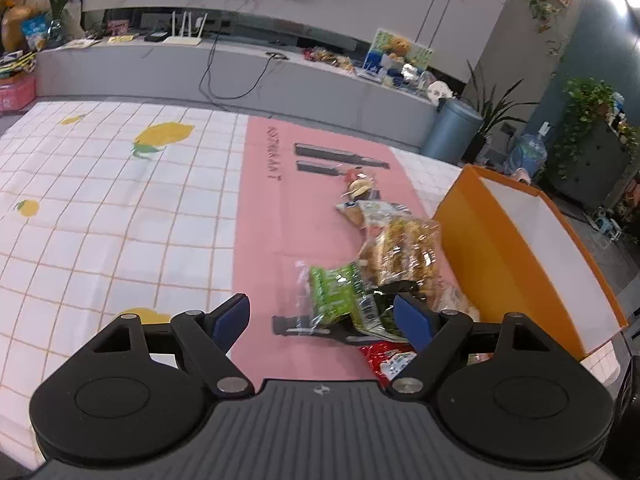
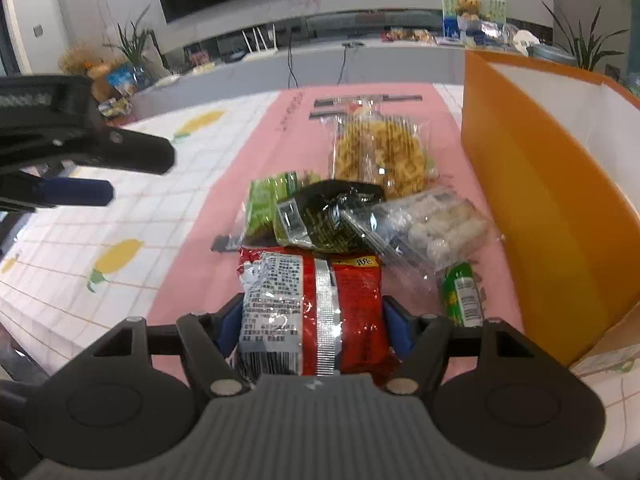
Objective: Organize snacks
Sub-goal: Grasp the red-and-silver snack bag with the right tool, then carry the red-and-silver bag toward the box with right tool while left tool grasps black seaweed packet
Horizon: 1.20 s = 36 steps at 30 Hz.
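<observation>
Pink mat (image 2: 256, 152) on checked cloth: upside-down print, unreadable. R gripper (image 2: 314, 320) clamps red pack (image 2: 320, 312) at frame bottom, label text blurred. L gripper (image 1: 322, 316) open, empty. Orange box (image 2: 532, 184) right, cut off.

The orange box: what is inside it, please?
The orange box stands open to the right of the snack pile. Only its white inner walls show in both views; no snack is visible inside. Its floor is hidden by the near wall, so I cannot tell.
</observation>
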Each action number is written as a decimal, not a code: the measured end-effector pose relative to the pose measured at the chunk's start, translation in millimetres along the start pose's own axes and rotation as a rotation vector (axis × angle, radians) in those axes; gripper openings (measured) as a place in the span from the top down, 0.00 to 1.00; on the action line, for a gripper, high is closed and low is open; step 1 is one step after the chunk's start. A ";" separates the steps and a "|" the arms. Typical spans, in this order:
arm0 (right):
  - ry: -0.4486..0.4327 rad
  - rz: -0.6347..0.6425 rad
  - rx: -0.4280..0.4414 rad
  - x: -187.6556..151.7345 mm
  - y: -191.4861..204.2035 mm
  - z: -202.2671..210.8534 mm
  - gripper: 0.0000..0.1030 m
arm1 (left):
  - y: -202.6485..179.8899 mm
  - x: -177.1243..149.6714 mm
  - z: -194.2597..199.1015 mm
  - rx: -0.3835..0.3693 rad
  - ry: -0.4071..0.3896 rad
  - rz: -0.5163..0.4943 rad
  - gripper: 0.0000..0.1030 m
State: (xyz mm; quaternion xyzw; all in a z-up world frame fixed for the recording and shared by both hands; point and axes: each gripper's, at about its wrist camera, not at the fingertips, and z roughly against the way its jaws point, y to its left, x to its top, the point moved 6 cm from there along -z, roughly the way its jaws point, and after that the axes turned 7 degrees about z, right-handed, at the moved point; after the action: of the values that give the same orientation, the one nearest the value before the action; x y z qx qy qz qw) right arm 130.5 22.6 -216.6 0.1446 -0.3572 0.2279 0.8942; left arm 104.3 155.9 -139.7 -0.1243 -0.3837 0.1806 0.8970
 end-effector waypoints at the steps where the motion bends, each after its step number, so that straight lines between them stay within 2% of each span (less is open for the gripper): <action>1: -0.012 0.006 0.002 0.2 -0.6 1.7 0.33 | -3.4 0.5 -0.3 -0.011 -0.005 -0.005 0.07; 5: -0.042 -0.021 0.013 1.8 -9.4 10.2 0.33 | -17.1 0.5 -3.5 -0.045 -0.005 -0.058 0.07; 8: -0.083 -0.039 0.039 7.2 -15.9 22.4 0.33 | -31.2 -0.5 -9.6 -0.102 0.034 -0.180 0.07; 10: -0.118 -0.036 0.032 12.6 -20.1 31.7 0.33 | -35.5 0.1 -12.7 -0.093 0.003 -0.226 0.07; 12: -0.144 -0.040 0.009 17.4 -25.7 39.5 0.33 | -38.8 -3.2 -19.1 -0.071 0.003 -0.242 0.07; 15: -0.181 -0.067 -0.003 23.1 -34.8 49.6 0.33 | -49.9 -15.1 -30.1 -0.087 0.049 -0.289 0.07; 18: -0.189 -0.025 -0.044 23.5 -36.5 54.5 0.33 | -53.7 -18.4 -37.5 -0.131 0.074 -0.265 0.07; 21: -0.196 -0.026 -0.033 24.2 -35.7 57.0 0.33 | -47.0 -20.1 -45.5 -0.147 0.125 -0.236 0.07; 26: -0.198 -0.055 -0.001 25.2 -40.0 62.5 0.33 | -42.5 -30.3 -54.7 -0.105 0.129 -0.313 0.07; 30: -0.237 -0.078 -0.012 28.3 -46.4 71.1 0.33 | -65.6 -47.2 -61.2 -0.175 0.143 -0.442 0.07; 33: -0.263 -0.098 -0.021 30.7 -50.5 77.9 0.33 | -79.3 -60.9 -71.1 -0.118 0.125 -0.535 0.07; 36: -0.267 -0.109 -0.011 31.7 -52.5 78.8 0.33 | -82.2 -67.5 -85.9 -0.041 0.113 -0.570 0.07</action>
State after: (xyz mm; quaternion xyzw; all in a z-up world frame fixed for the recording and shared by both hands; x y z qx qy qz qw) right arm 132.5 -45.7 -143.9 0.1880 -0.4660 0.1559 0.8504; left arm 142.8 46.1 -211.4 -0.0396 -0.3563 -0.0935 0.9289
